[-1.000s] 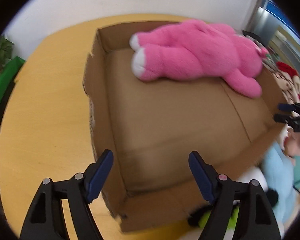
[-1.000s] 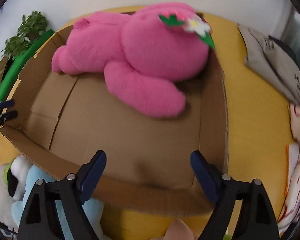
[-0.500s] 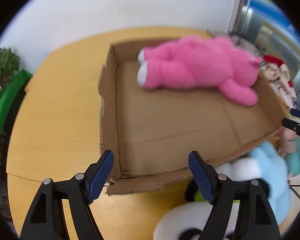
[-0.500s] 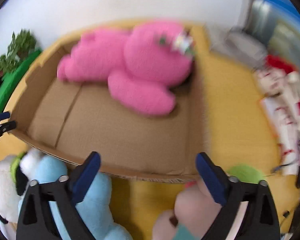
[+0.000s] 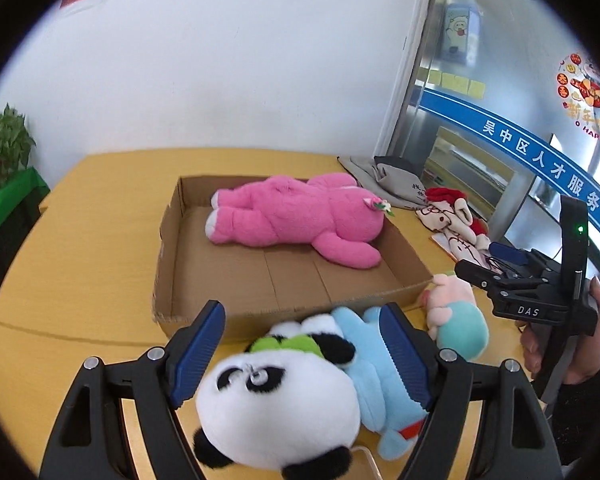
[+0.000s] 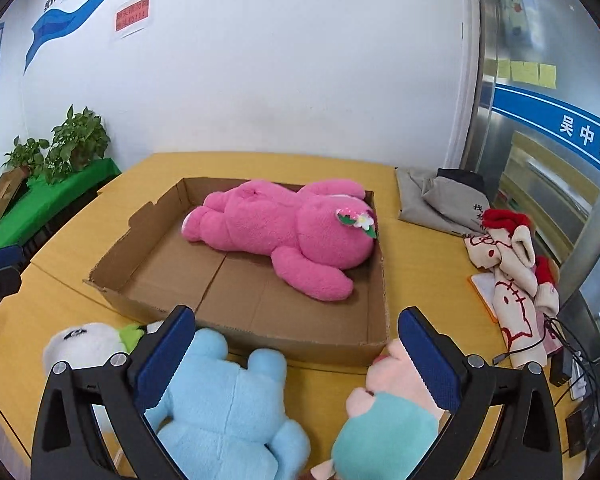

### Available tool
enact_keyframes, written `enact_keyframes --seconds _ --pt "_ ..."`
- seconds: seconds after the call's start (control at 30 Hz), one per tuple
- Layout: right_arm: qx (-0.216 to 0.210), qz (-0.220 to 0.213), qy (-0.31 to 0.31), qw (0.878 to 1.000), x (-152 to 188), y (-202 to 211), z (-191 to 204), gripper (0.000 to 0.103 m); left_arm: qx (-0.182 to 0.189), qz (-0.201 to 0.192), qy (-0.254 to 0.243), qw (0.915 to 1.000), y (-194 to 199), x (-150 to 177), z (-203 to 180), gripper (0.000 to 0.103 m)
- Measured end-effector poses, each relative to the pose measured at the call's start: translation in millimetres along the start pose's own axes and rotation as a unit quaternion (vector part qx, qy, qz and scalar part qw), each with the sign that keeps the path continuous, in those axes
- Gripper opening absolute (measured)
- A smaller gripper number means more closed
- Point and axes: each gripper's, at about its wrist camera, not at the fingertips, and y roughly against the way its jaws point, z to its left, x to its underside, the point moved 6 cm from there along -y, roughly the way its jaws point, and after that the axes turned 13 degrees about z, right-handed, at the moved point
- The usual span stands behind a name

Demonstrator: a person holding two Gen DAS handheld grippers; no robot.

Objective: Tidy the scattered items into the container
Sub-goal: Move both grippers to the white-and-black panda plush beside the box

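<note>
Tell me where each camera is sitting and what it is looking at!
Left wrist: sits on the left gripper, facing the panda toy and cardboard box; both open fingers show, plus the right gripper and a hand.
Right wrist: sits on the right gripper, facing the blue plush and box; both open fingers show.
Both share: the pink plush in the box, the yellow table.

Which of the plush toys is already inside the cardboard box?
Only the pink plush, lying in the cardboard box. The panda, light-blue plush and pink-and-teal plush lie outside.
</note>
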Motion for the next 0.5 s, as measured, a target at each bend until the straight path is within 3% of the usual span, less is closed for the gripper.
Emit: enact_keyframes --seconds 0.17,0.3,0.4,0.5 --pt "-0.056 0.017 0.007 0.998 22 -4 11 0.103 0.023 0.032 0.012 0.9992 -5 35 2 0.080" --pt "-0.118 0.017 0.054 0.991 40 -6 37 0.103 0.032 0.046 -0.002 0.9984 -14 51 -3 0.080" --pt "-0.166 0.031 0.105 0.980 56 -9 71 0.103 0.038 0.052 0.000 0.9979 -19 55 1 0.079" --pt "-0.239 0.057 0.147 0.958 74 -13 109 0.103 0.043 0.062 0.000 0.9971 -32 61 10 0.080"
